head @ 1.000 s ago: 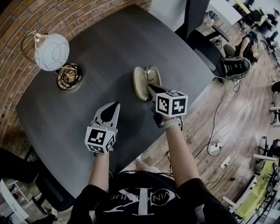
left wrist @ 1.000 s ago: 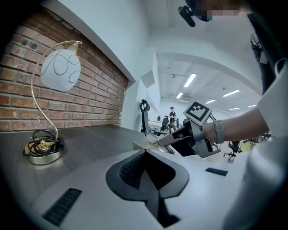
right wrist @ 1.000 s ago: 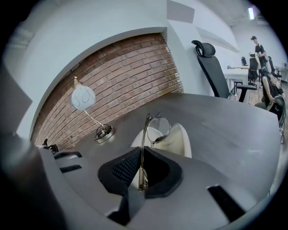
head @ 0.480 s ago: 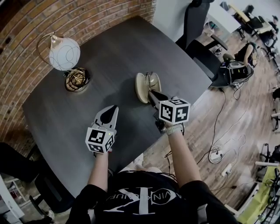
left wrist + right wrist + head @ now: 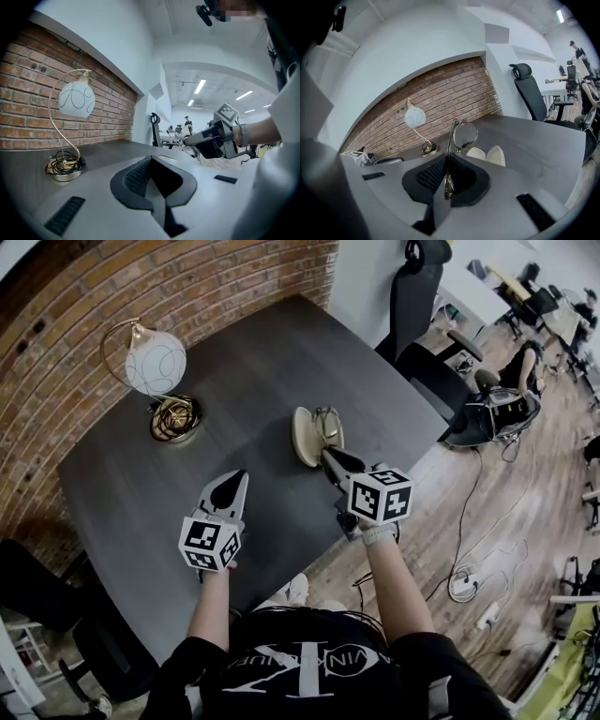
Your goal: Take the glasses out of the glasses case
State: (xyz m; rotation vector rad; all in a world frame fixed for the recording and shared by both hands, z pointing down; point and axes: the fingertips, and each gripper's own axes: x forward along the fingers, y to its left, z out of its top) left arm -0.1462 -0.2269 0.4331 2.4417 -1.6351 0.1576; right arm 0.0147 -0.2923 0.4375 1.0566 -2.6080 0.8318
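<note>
The cream glasses case [image 5: 306,435] lies open on the dark table [image 5: 253,362], and it also shows in the right gripper view [image 5: 488,154]. My right gripper [image 5: 330,458] is shut on the thin metal-framed glasses [image 5: 464,135], gripping a folded temple, with the lenses standing up above the case. From the left gripper view the glasses [image 5: 180,140] hang in the air at the tip of the right gripper [image 5: 194,139]. My left gripper [image 5: 238,478] hovers over the table to the left of the case, shut with nothing in it [image 5: 152,161].
A white globe lamp [image 5: 157,362] on a brass base [image 5: 175,417] with coiled cable stands at the table's far left by the brick wall. A black office chair [image 5: 424,306] is past the far right corner. The table's edge runs close under my right wrist.
My right gripper has drawn back slightly toward me from over the case, with the glasses still in its grip. The left gripper has stayed where it was.
</note>
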